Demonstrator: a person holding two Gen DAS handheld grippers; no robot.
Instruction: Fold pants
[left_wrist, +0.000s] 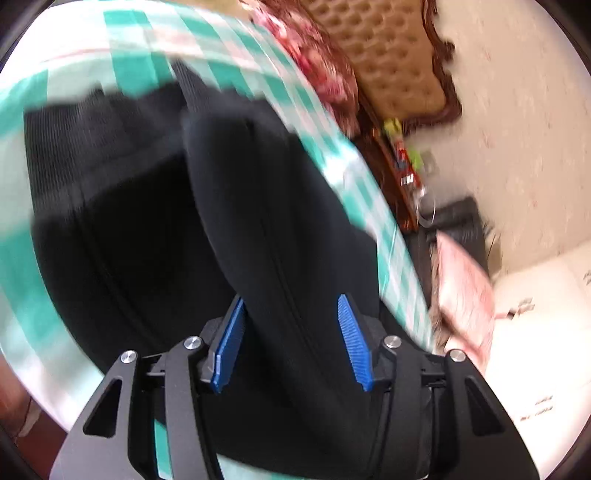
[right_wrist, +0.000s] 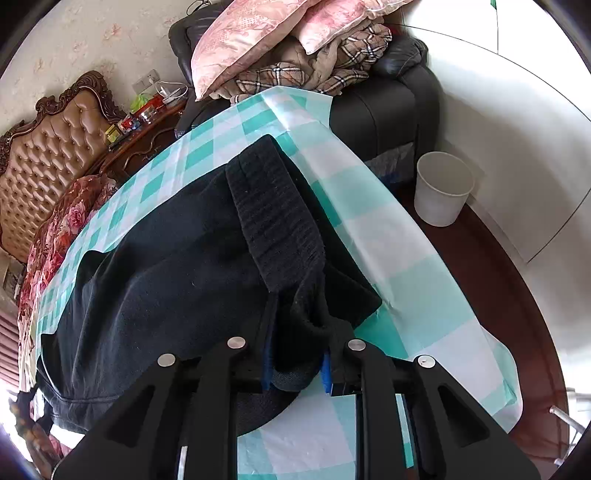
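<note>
- Your right gripper (right_wrist: 295, 365) is clamped on a bunched ribbed cuff of the black pants (right_wrist: 177, 266).
- Your left gripper (left_wrist: 291, 343) stands apart, its ridged blue pads (left_wrist: 352, 343) straddling a soft fold over the checked tablecloth (left_wrist: 373, 199).

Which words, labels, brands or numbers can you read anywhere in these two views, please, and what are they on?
None can be read.
Colourful packages on the wooden bedside table: any print is too small to read.
Black pants, checked cloth, white bin: no text visible.
</note>
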